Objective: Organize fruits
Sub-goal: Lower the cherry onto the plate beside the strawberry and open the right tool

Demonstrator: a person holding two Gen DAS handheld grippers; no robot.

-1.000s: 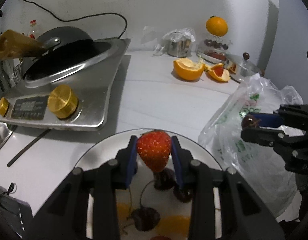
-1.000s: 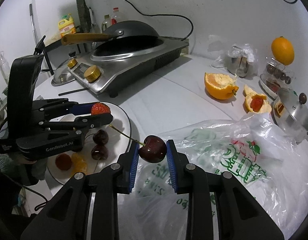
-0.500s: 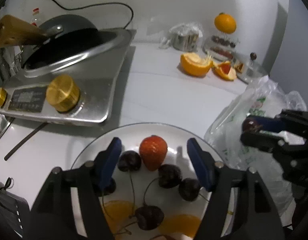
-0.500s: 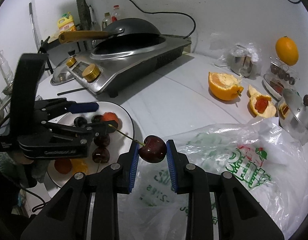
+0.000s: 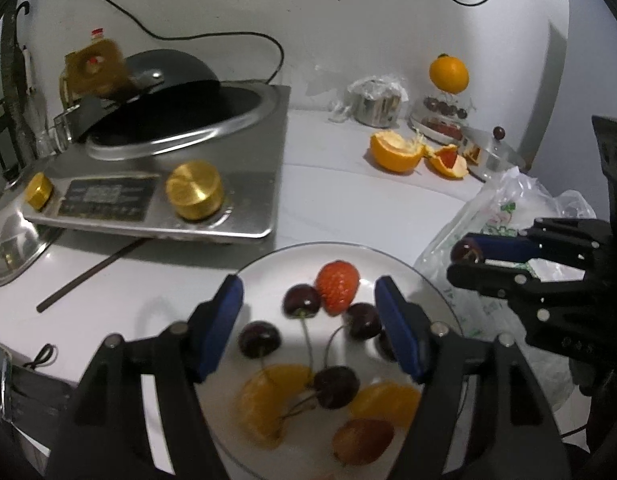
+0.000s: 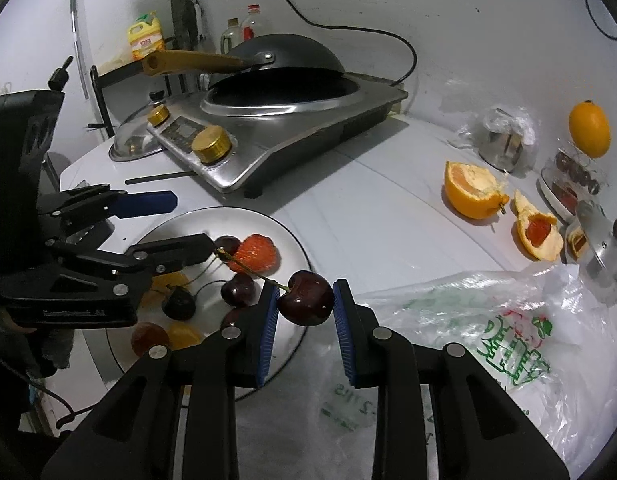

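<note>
A white plate (image 5: 264, 276) (image 6: 228, 216) holds a red strawberry (image 5: 337, 288) (image 6: 254, 254), several dark cherries (image 5: 259, 339) with stems and orange segments (image 5: 268, 404). My left gripper (image 5: 308, 296) (image 6: 188, 224) hangs open just above the plate with nothing between its blue pads; the strawberry lies on the plate beyond its tips. My right gripper (image 6: 304, 304) (image 5: 464, 260) is shut on a dark cherry (image 6: 308, 298) (image 5: 464, 250), whose stem points left. It is over the plate's right edge, next to a plastic bag (image 6: 488, 320).
An induction cooker with a black wok (image 6: 276, 120) stands behind the plate. Orange peel halves (image 6: 472, 190), a whole orange (image 6: 589, 128), a steel cup (image 6: 504, 140) and a glass lid (image 6: 604, 240) sit at the back right. A steel lid (image 5: 12, 248) lies at the left.
My left gripper opened and let the strawberry down onto the plate, then drew back from it. My right gripper carried the cherry left, over the plate's edge.
</note>
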